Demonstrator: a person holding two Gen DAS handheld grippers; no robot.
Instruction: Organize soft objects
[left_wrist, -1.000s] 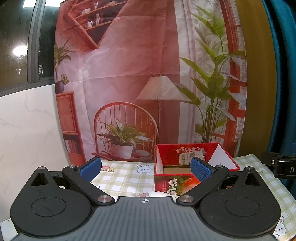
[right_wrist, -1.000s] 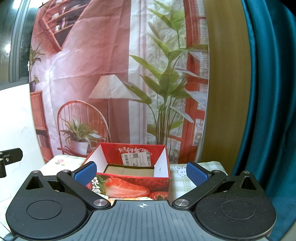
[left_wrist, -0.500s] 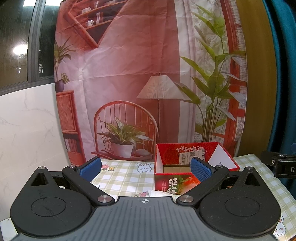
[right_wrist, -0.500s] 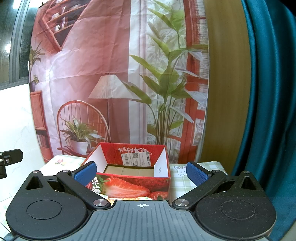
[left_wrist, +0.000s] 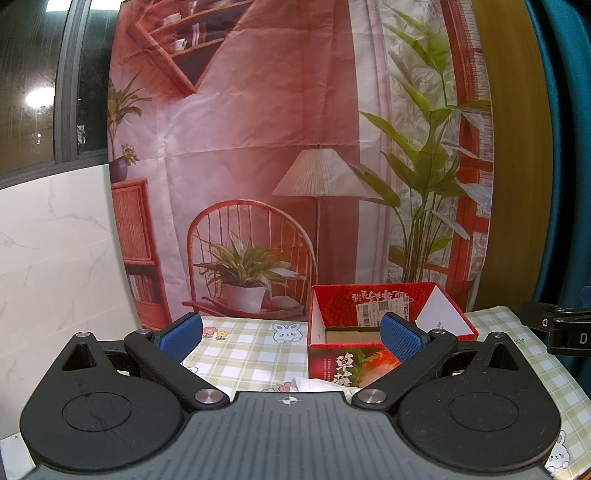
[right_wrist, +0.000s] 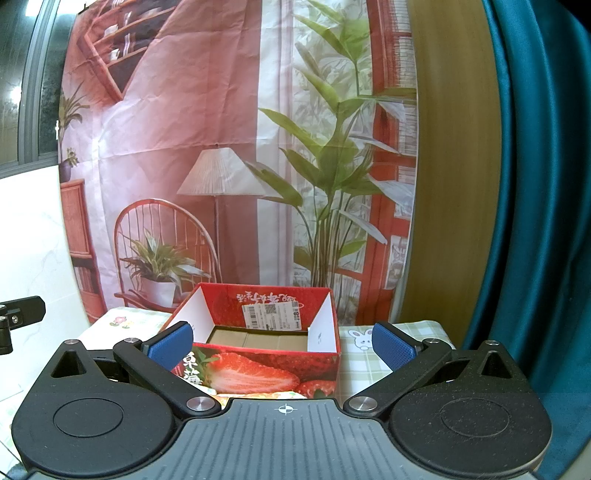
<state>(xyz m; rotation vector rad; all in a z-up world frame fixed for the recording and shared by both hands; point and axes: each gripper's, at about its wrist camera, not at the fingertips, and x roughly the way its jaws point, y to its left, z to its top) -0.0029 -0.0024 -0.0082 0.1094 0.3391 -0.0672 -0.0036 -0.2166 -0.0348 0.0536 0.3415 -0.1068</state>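
Straight ahead of the right tool (right_wrist: 280, 341), its pads spread wide on nothing, stands the open strawberry box (right_wrist: 258, 373), long side facing it. From the left tool (left_wrist: 291, 332), likewise spread and empty, that box (left_wrist: 340, 363) sits ahead and to the right. A white soft thing (left_wrist: 314, 384), mostly hidden, lies at the box's foot on the checked tablecloth (left_wrist: 247, 350) covering the table, before a printed backdrop (left_wrist: 258, 147).

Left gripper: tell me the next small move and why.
Probably tip the left gripper down toward the white soft thing that peeks out just past its body, before the strawberry box. Its jaws stand open and hold nothing, and the box looks empty.
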